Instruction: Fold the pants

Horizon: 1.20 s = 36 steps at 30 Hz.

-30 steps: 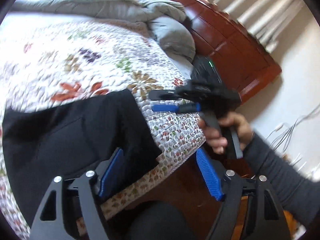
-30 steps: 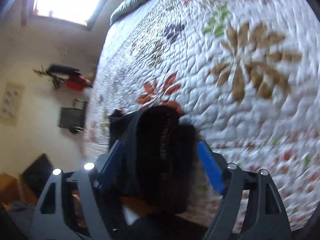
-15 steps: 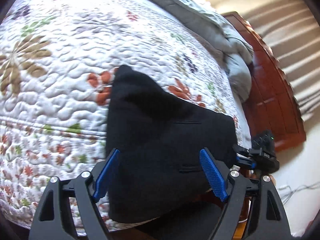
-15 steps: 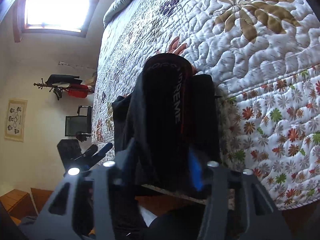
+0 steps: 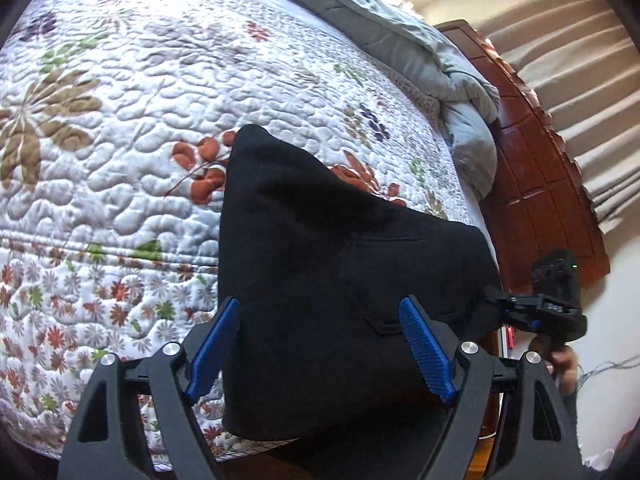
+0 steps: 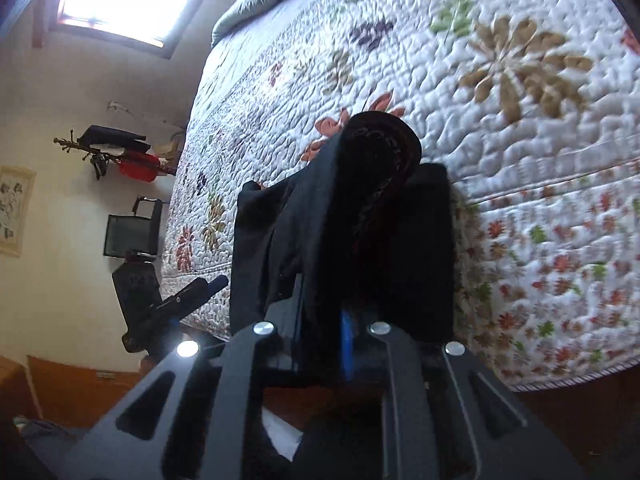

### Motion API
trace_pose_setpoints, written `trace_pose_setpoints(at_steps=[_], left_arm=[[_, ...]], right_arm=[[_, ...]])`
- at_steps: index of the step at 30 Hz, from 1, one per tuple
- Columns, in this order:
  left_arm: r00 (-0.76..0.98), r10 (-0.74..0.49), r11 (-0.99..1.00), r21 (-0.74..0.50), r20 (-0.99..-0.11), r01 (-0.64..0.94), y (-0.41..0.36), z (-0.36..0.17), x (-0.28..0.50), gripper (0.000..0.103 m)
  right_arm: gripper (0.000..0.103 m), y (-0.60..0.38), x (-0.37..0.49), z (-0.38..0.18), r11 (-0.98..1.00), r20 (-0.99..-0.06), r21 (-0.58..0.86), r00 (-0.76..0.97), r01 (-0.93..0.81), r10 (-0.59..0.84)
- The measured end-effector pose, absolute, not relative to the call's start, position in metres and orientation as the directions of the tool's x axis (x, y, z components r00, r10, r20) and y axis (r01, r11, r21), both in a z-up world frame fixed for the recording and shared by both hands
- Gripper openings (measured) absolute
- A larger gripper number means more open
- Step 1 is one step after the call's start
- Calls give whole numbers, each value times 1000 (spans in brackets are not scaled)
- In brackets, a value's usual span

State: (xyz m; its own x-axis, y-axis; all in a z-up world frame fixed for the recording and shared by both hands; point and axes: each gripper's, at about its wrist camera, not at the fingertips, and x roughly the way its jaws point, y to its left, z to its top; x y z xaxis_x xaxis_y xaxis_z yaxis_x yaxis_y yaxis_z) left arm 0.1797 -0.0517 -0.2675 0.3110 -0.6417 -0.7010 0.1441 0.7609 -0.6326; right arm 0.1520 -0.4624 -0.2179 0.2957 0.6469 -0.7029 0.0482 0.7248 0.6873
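Pants gripped at one end, free at the other
Right gripper jaws clench the pants; left gripper jaws spread wide, the lower-centre edge between them.

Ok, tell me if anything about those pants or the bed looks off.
The black pants hang partly over the near edge of the floral quilt, bunched rather than flat, with the waistband end pinched upright in the right gripper. The grey duvet is heaped by the headboard.
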Motion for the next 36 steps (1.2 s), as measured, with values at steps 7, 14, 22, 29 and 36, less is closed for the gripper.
trace_pose_setpoints(at_steps=[7,14,22,29,36], left_arm=[[277,-619,784,-599,-735,164,-67,-280,177,83],[398,-626,779,-566,-671,271,-57,-229,180,84],[239,-768,638,-680,-594,362,-102,-254,256,82],[217,-771,636,-739,-599,220,-86,-302,282,62],[295,-777,627,-724,-556,288,-63,-253,243,81]], right_arm=[[25,-479,129,-296,746,-754,646,292,164,589],[39,-503,135,-223,729,-670,674,512,115,538],[30,-466,212,-271,583,-549,811,404,47,731],[0,-493,214,-318,511,-515,850,414,130,751],[28,-499,170,-259,496,-445,867,510,41,736]])
